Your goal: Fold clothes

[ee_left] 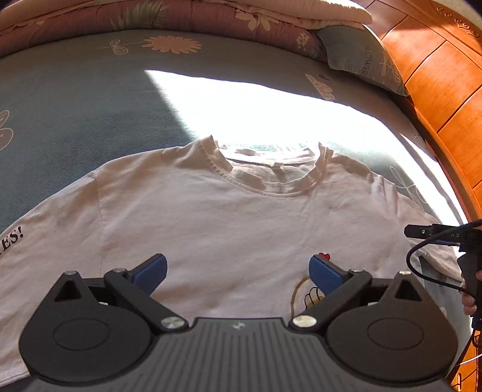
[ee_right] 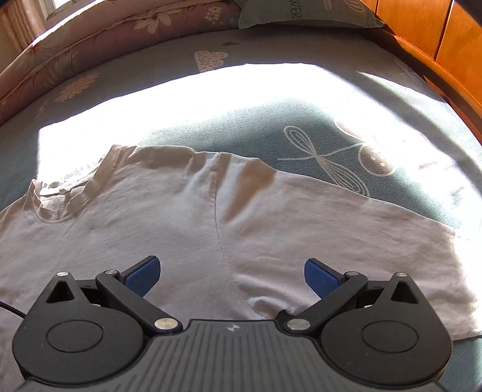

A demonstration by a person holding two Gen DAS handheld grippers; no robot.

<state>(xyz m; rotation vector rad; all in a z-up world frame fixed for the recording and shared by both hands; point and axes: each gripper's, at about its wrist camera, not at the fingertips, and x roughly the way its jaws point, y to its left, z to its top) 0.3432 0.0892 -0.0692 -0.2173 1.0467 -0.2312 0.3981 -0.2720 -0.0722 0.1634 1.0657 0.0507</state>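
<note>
A white T-shirt [ee_left: 229, 223] lies spread flat, front up, on a blue-grey bed sheet [ee_left: 75, 99], collar [ee_left: 271, 178] away from me. It has a small red heart and a drawn figure on the chest, and black letters on one sleeve. My left gripper [ee_left: 238, 271] is open and empty above the chest. My right gripper [ee_right: 232, 273] is open and empty above the shirt [ee_right: 168, 217] at the seam of its right sleeve [ee_right: 346, 241]. The right gripper's body also shows at the right edge of the left wrist view [ee_left: 446, 238].
A folded floral quilt [ee_left: 186, 15] lies along the far side of the bed. A blue-grey pillow [ee_left: 358, 57] rests at the orange wooden headboard [ee_left: 436, 78] on the right. A bright sunlit patch [ee_left: 271, 111] covers the sheet beyond the collar.
</note>
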